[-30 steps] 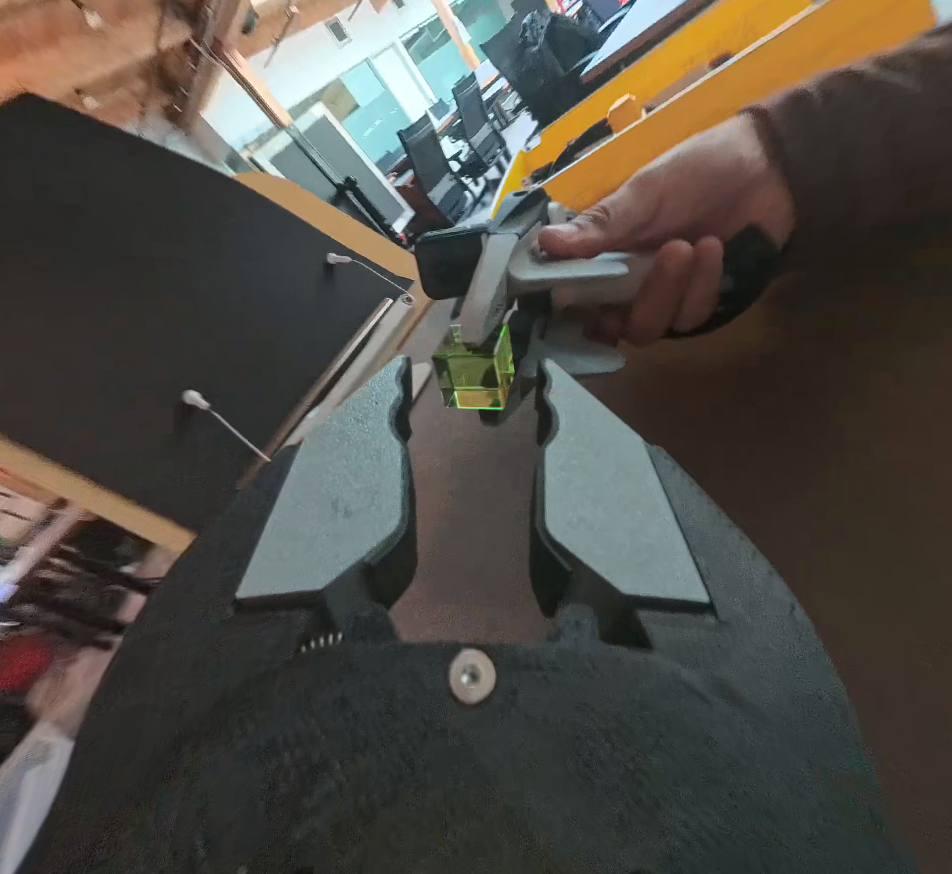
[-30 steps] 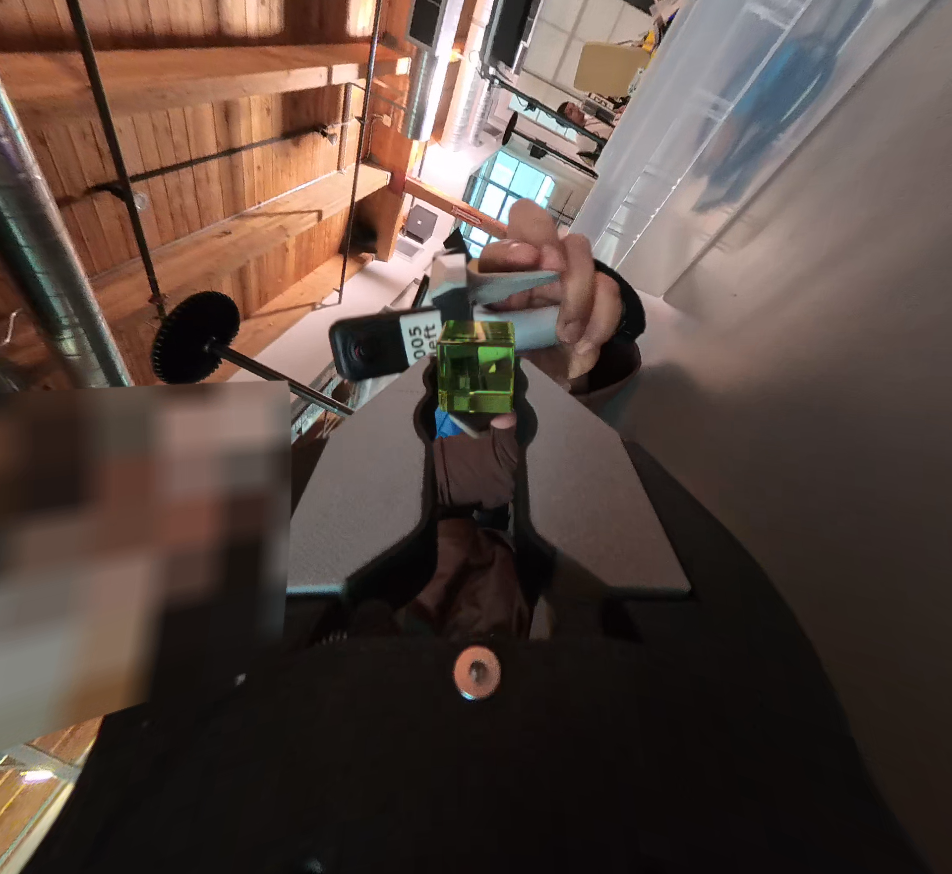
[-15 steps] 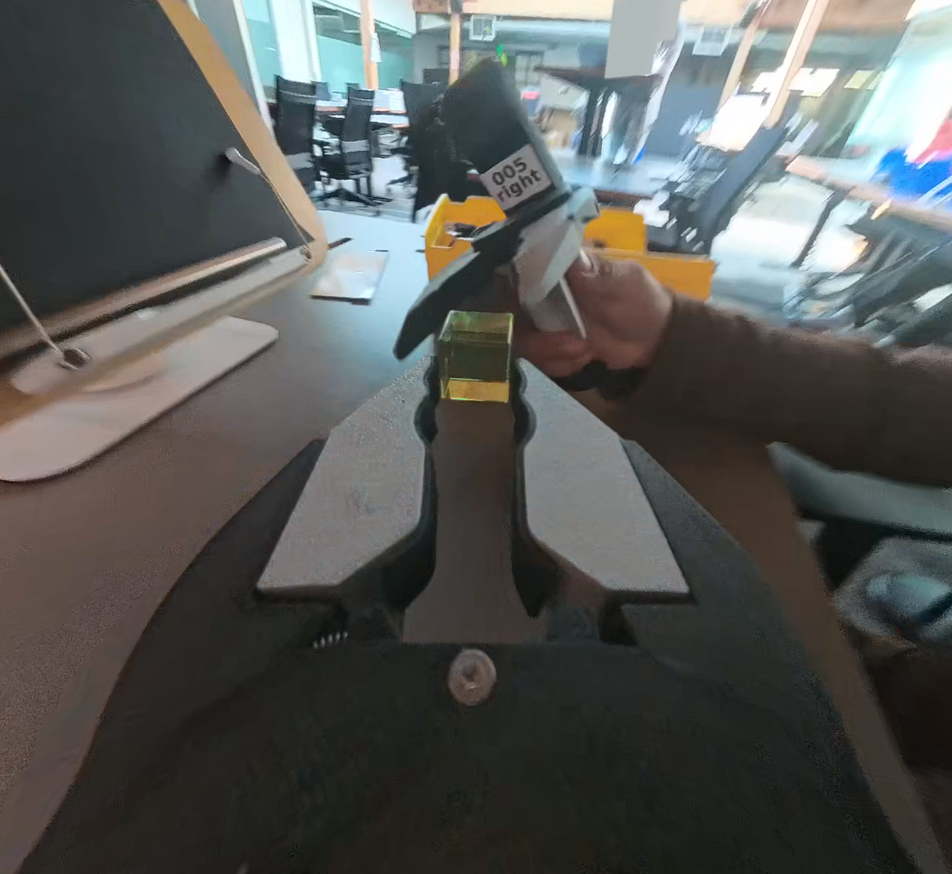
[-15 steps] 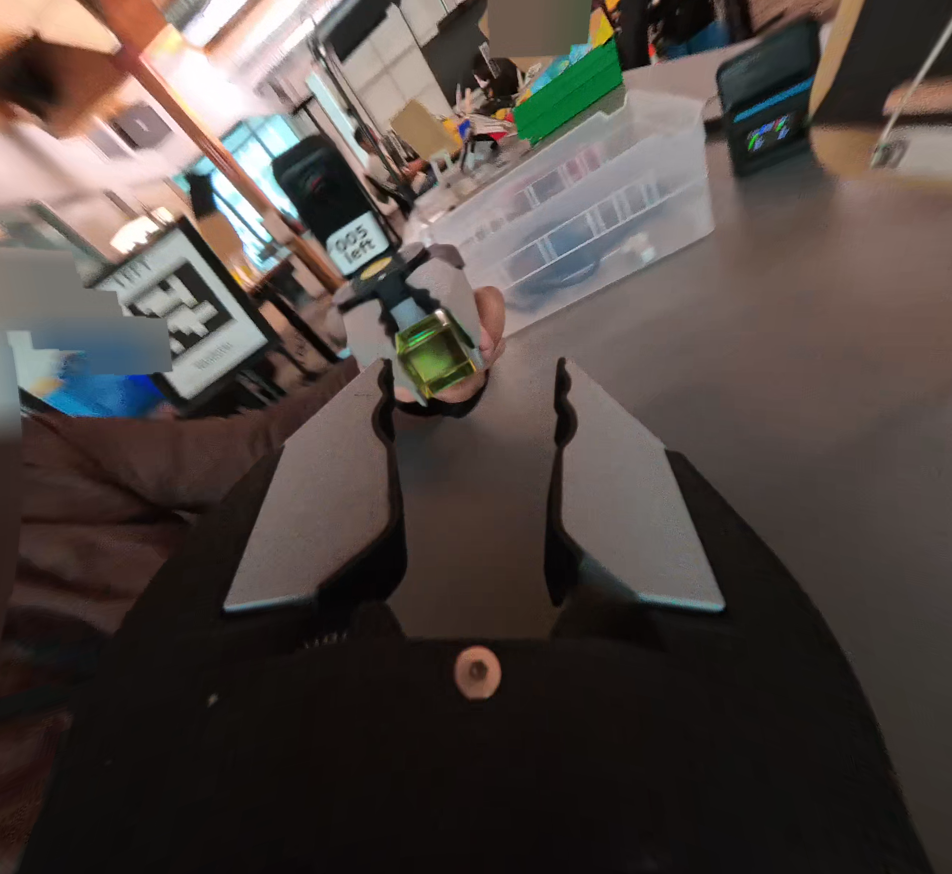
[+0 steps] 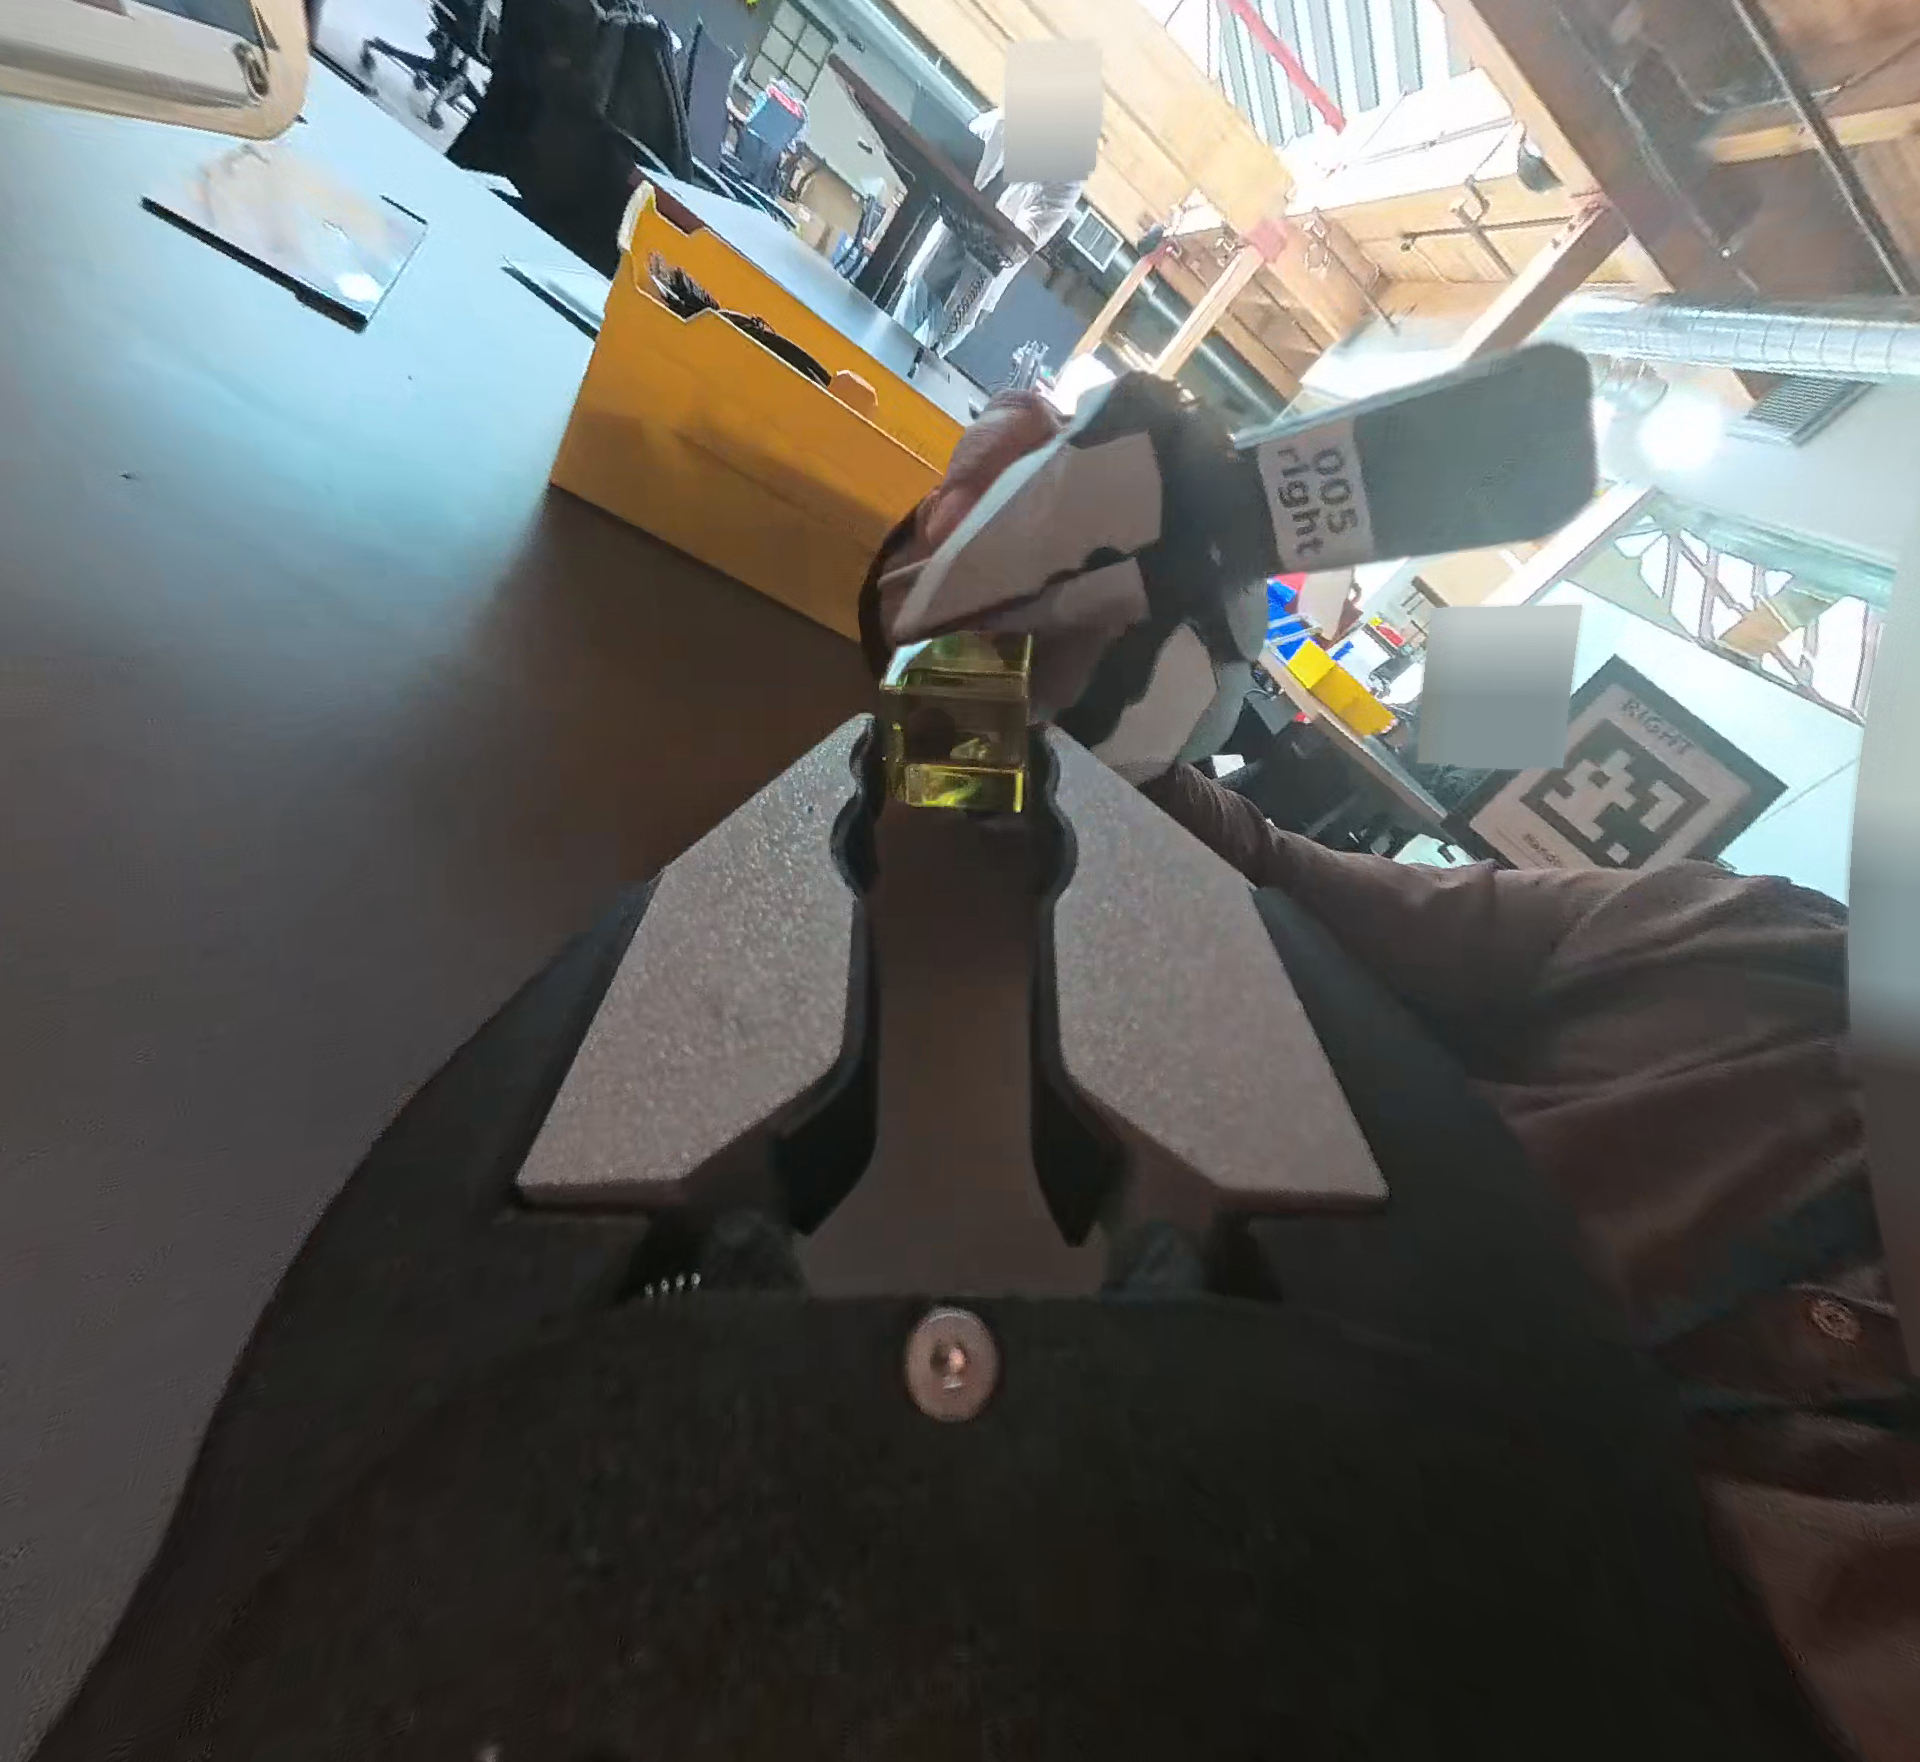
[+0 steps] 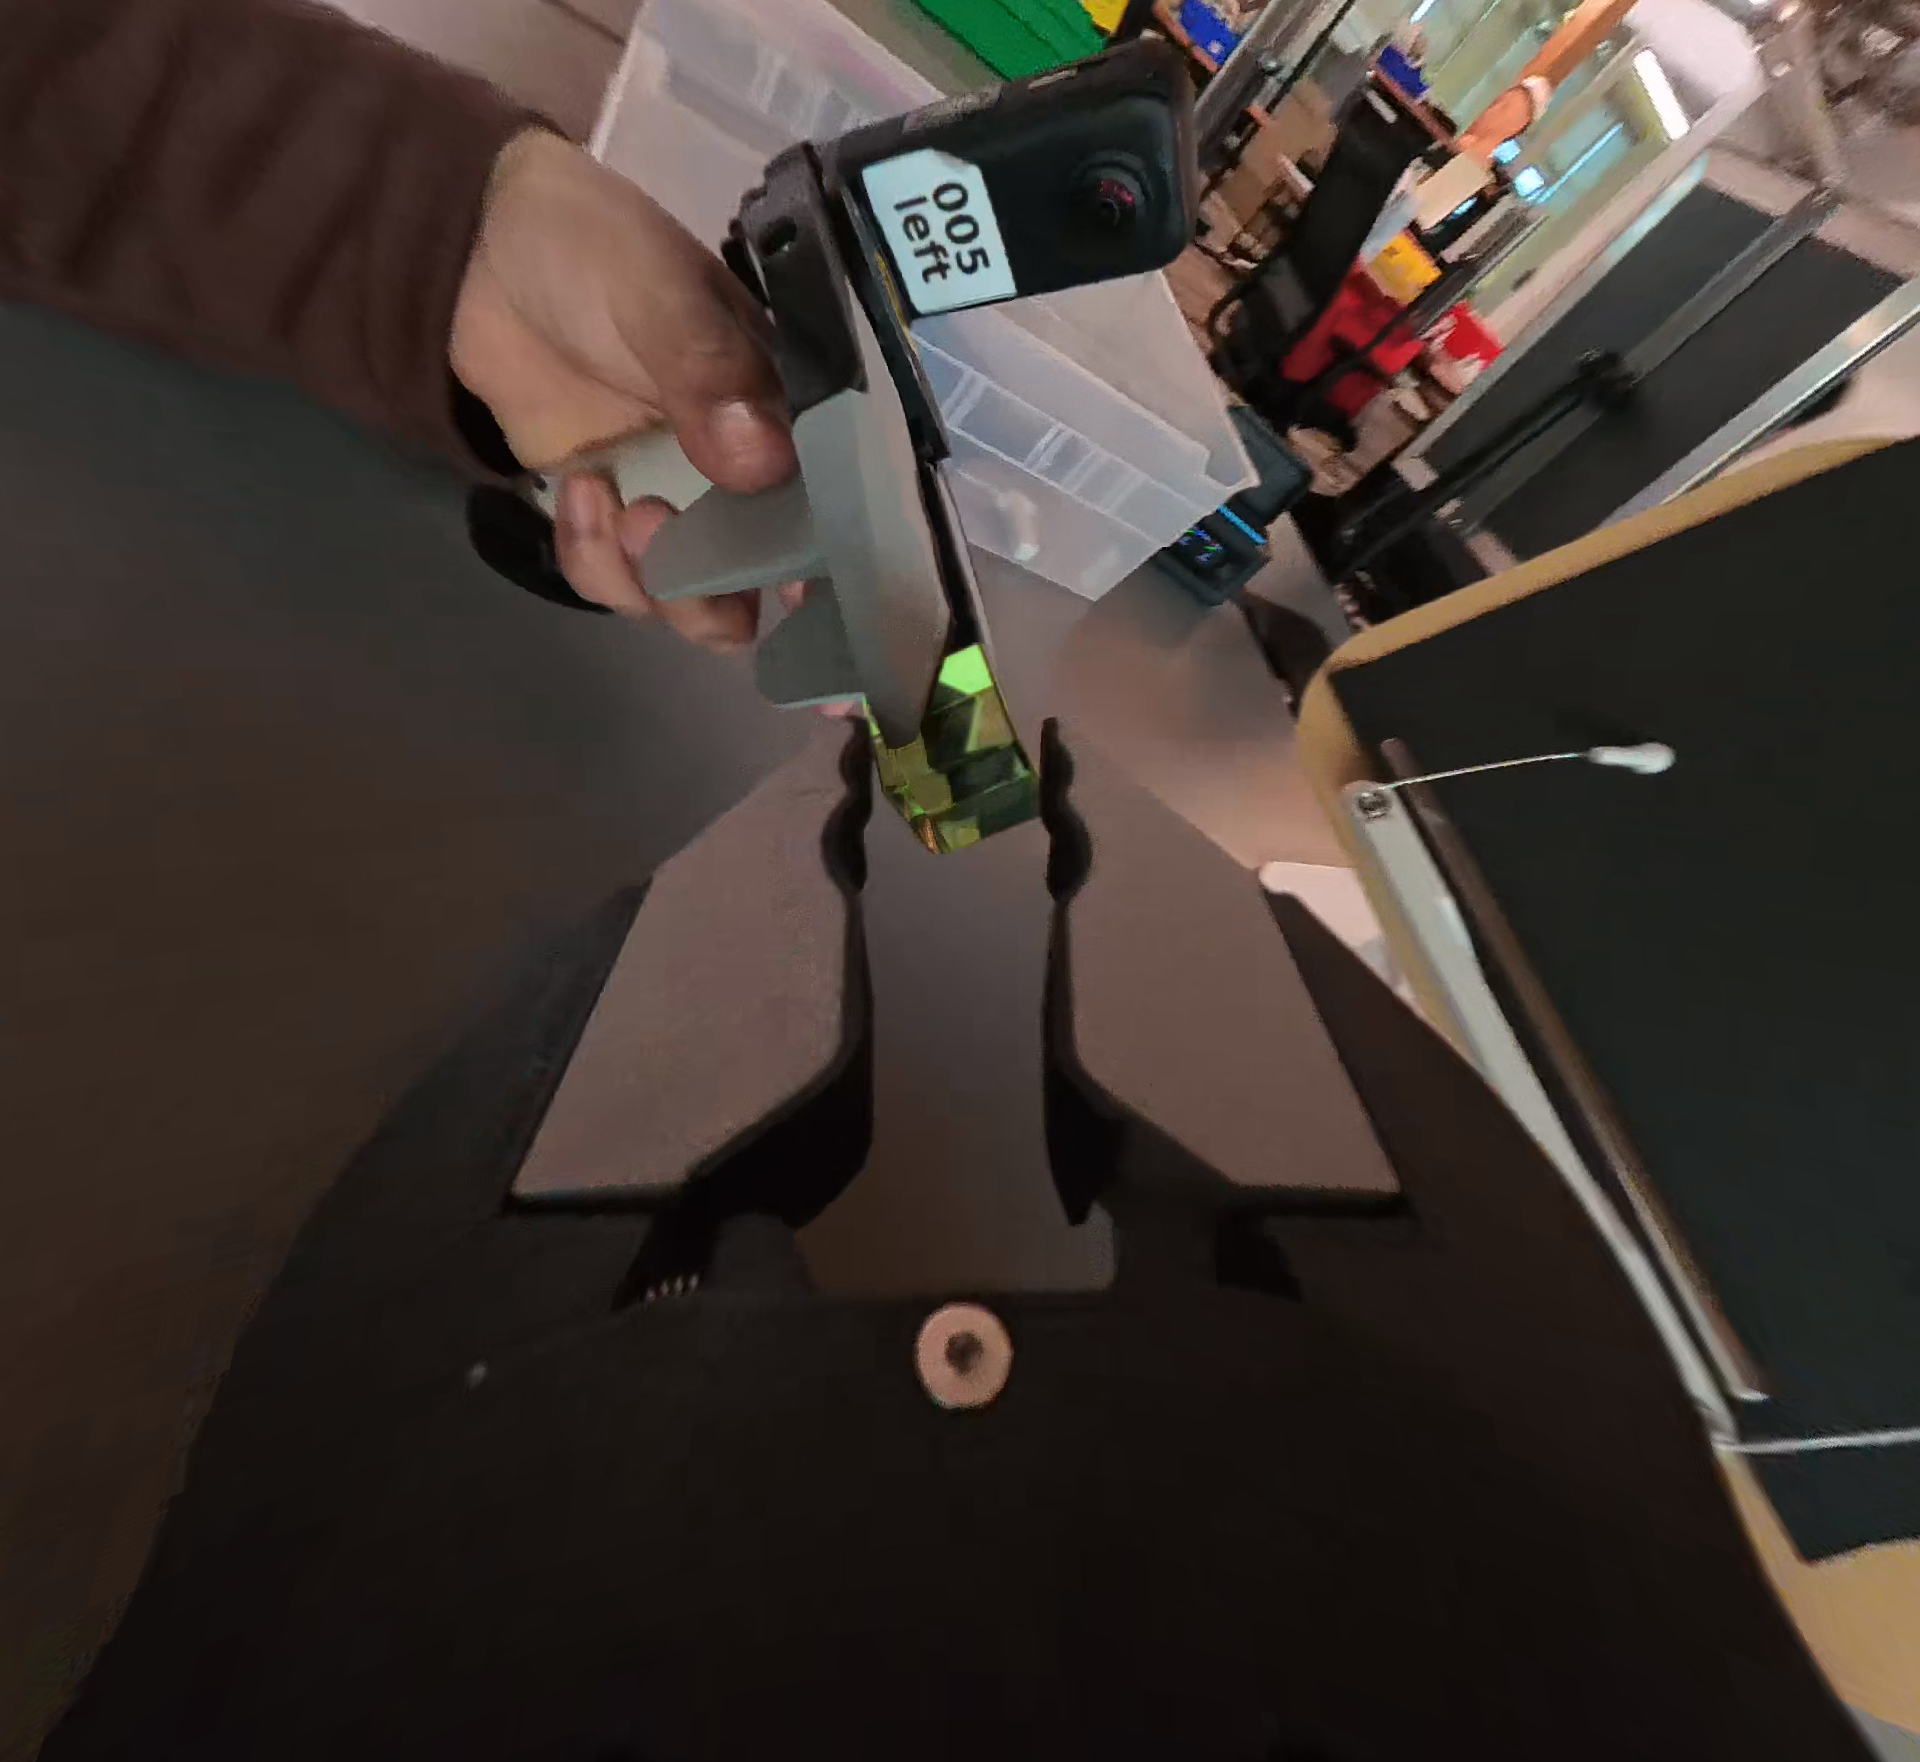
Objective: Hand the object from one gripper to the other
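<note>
A clear green cube (image 5: 956, 725) is pinched between the tips of my left gripper (image 5: 956, 762), which is shut on it above the dark table (image 5: 260, 673). My right gripper (image 5: 982, 658) comes in from the upper right, with one finger over the cube and one beside it. In the right wrist view the cube (image 6: 966, 767) sits between the tips of my right gripper (image 6: 951, 777). Those jaws lie against both of its sides. My left gripper (image 6: 920, 725) reaches down from above, still holding the cube. A hand (image 6: 603, 362) holds the left gripper.
A yellow box (image 5: 727, 465) stands on the table behind the grippers. A clear plastic bin (image 6: 1039, 424) and a small black device (image 6: 1216, 538) lie beyond. A black board on a stand (image 6: 1662, 881) is close on the right. A person's brown sleeve (image 5: 1558, 1037) is at the right. Less than 4 cm separates the two grippers' tips.
My right gripper, open and apart from the cube half a second ago, has closed in around it. My left gripper keeps its hold. Both grippers have tilted and turned.
</note>
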Action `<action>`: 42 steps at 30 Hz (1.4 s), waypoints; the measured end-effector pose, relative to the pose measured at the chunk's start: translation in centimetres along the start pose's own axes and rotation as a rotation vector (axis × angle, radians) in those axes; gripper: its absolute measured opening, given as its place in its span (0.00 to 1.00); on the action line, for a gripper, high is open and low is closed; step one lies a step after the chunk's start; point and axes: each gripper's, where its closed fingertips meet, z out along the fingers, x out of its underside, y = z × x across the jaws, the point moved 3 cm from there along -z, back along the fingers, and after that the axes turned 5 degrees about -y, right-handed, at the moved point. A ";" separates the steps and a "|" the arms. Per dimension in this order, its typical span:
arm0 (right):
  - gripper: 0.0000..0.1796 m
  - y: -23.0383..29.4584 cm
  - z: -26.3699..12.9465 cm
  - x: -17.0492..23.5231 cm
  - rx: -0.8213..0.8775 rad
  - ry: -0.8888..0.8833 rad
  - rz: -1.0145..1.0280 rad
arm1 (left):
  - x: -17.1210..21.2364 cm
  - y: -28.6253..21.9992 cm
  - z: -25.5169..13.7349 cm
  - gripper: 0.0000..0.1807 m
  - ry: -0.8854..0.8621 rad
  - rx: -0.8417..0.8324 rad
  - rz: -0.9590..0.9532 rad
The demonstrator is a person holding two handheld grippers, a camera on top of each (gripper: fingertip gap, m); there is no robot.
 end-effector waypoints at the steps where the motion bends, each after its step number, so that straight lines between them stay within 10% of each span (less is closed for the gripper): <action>1: 0.15 0.0 0.0 0.1 0.011 0.010 -0.021 | 0.0 0.1 0.0 0.13 -0.002 -0.007 0.003; 7: 0.15 -2.3 -0.1 2.0 0.042 0.082 0.232 | -1.6 1.0 -0.7 0.19 -0.040 -0.192 0.271; 18: 0.15 -2.5 -1.2 1.7 -0.401 -0.156 1.033 | -0.3 -0.2 0.8 0.32 0.095 -0.373 0.946; 27: 0.15 0.2 -0.5 1.7 -0.600 -0.100 1.123 | 1.5 -1.8 1.6 0.15 0.173 -0.322 1.284; 42: 0.14 -0.2 -0.7 0.4 -0.632 -0.217 1.099 | 0.5 -3.4 1.4 0.03 0.079 -0.261 1.220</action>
